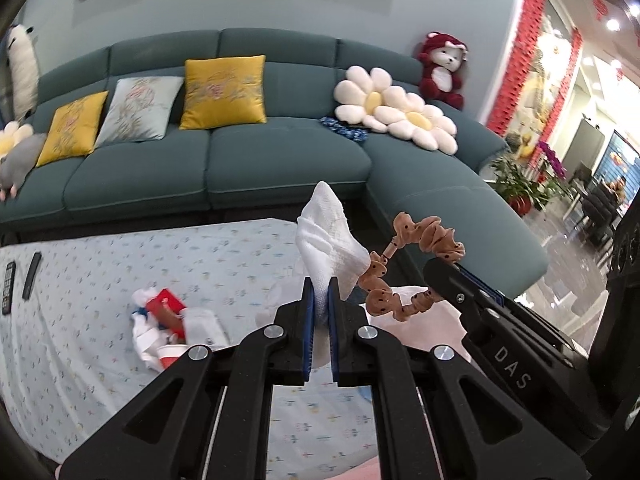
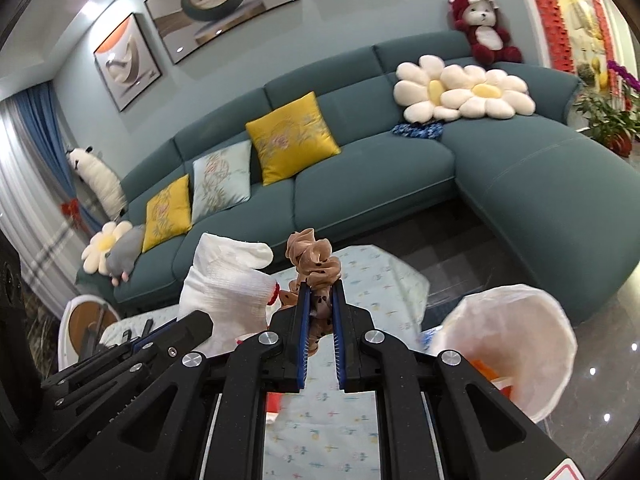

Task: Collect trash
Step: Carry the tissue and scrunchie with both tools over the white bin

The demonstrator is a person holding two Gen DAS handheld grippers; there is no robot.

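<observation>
In the left wrist view, my left gripper (image 1: 320, 292) is shut on a crumpled white paper towel (image 1: 326, 236) held above the table. To its right, my right gripper (image 1: 436, 276) holds a brown dotted scrunchie (image 1: 416, 240). The right wrist view shows that right gripper (image 2: 320, 292) shut on the scrunchie (image 2: 316, 260), which bunches up above the blue pads. Beside it on the left are the left gripper (image 2: 196, 324) and its paper towel (image 2: 224, 284). A pile of white and red trash (image 1: 168, 320) lies on the flowered tablecloth (image 1: 100, 272).
A bin lined with a white bag (image 2: 516, 312) stands low at the right, with orange scraps inside. Two remotes (image 1: 20, 284) lie at the table's left end. A teal sofa (image 1: 216, 160) with cushions runs behind the table. Dark glossy floor lies between them.
</observation>
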